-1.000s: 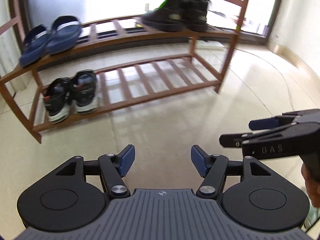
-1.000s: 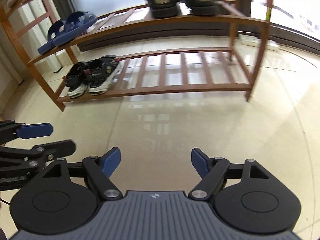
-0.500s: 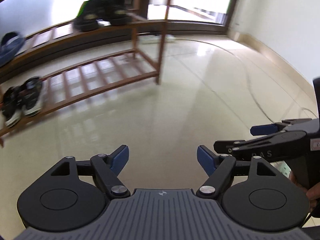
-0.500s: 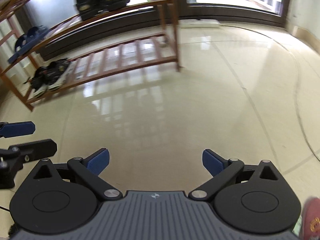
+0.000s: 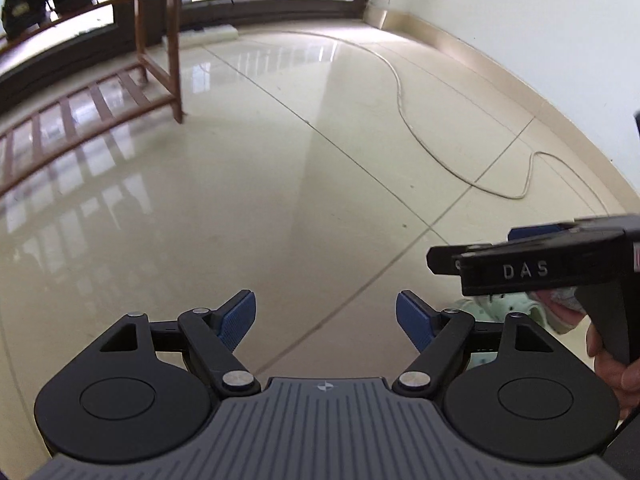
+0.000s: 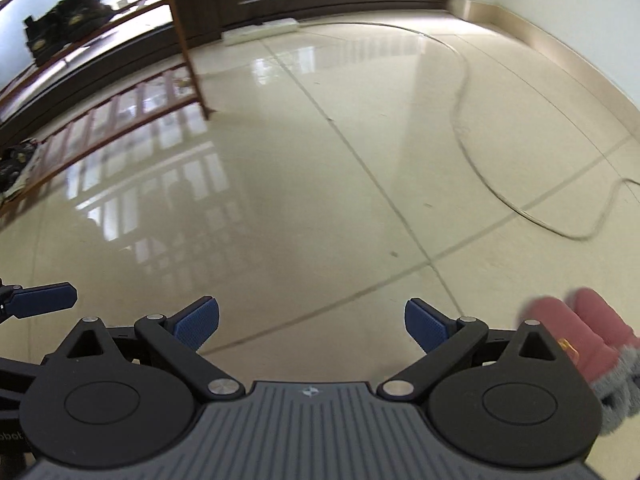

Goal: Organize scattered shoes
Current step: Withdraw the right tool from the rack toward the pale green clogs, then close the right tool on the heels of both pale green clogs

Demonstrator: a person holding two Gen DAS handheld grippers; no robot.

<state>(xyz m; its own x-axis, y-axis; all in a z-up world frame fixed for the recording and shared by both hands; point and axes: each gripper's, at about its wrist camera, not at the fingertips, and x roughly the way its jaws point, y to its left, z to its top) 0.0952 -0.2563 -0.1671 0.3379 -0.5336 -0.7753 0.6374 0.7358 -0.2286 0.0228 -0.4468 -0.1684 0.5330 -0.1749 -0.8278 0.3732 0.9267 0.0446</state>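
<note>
Floor [image 5: 280, 208] fills my view. My left gripper [image 5: 326, 320] and right gripper [image 6: 312, 322] both gape empty. Pink slippers [image 6: 576, 332] lie just right of my right gripper; rack [image 6: 120, 108] far left.

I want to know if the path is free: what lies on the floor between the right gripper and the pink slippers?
Nothing. In the right wrist view, the pink slippers sit just beside the open right gripper, partly hidden behind its housing; only bare tile shows there.
</note>
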